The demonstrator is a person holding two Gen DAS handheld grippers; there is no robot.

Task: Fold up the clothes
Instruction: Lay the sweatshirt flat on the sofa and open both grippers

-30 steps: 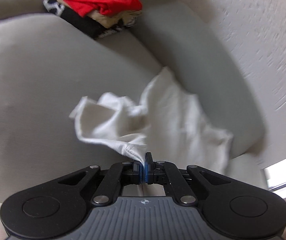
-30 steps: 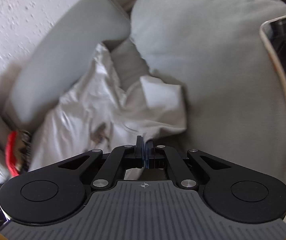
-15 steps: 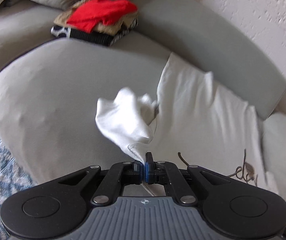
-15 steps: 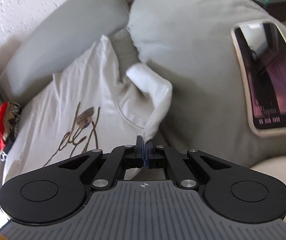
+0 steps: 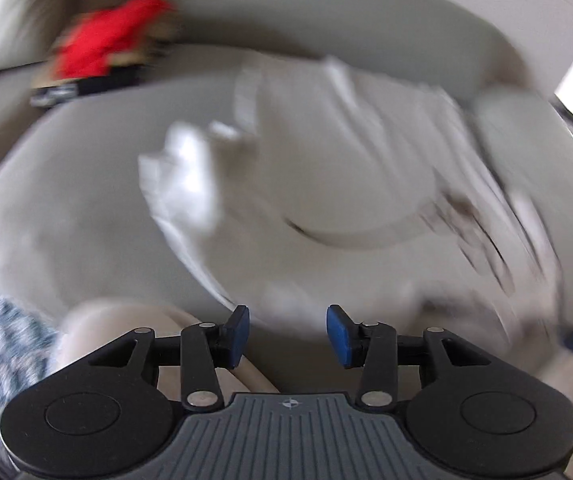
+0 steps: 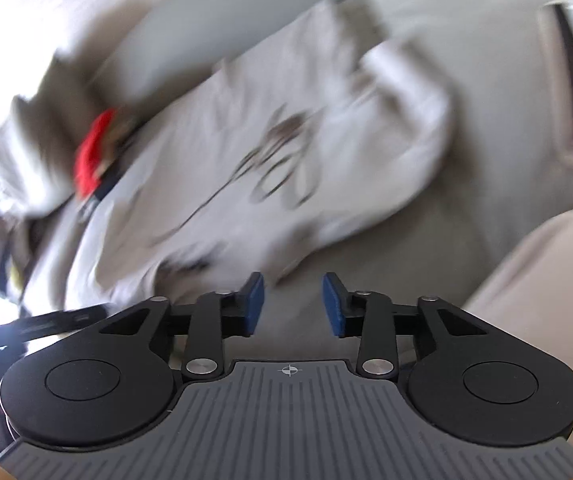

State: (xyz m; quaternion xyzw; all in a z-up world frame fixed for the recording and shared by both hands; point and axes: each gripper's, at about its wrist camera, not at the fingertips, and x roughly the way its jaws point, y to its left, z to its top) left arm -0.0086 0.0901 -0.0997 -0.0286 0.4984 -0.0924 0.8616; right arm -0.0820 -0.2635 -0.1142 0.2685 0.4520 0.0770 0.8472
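Both views are heavily smeared by motion, so fine detail is lost. The white T-shirt (image 5: 326,168) lies spread on the grey sofa cushion (image 5: 66,208), filling the centre and right of the left wrist frame. Its curved neckline shows as a darker arc just below the middle of the frame, and one sleeve (image 5: 182,176) sticks out crumpled toward the left centre. Dark streaks at the right edge are the blurred print on its front.

In the right wrist view the same T-shirt (image 6: 246,152) runs diagonally from the lower left to the upper right of the frame, front side up, with a thin dark scribbled print (image 6: 282,160) near the centre. A sleeve (image 6: 414,92) bunches in a rounded fold at the upper right, resting on the cushion.

The left gripper (image 5: 287,336) sits at the bottom centre of its frame with its blue pads spread wide apart and nothing between them; the shirt's near edge lies just beyond the fingertips. The right gripper (image 6: 293,306) is likewise spread, released, with bare cushion visible in the gap and the shirt's edge just past the left pad.

A stack of folded clothes topped with red (image 5: 106,44) rests on the sofa in the upper left of the left wrist frame, well apart from the shirt; it also appears at the left centre of the right wrist frame (image 6: 94,152).
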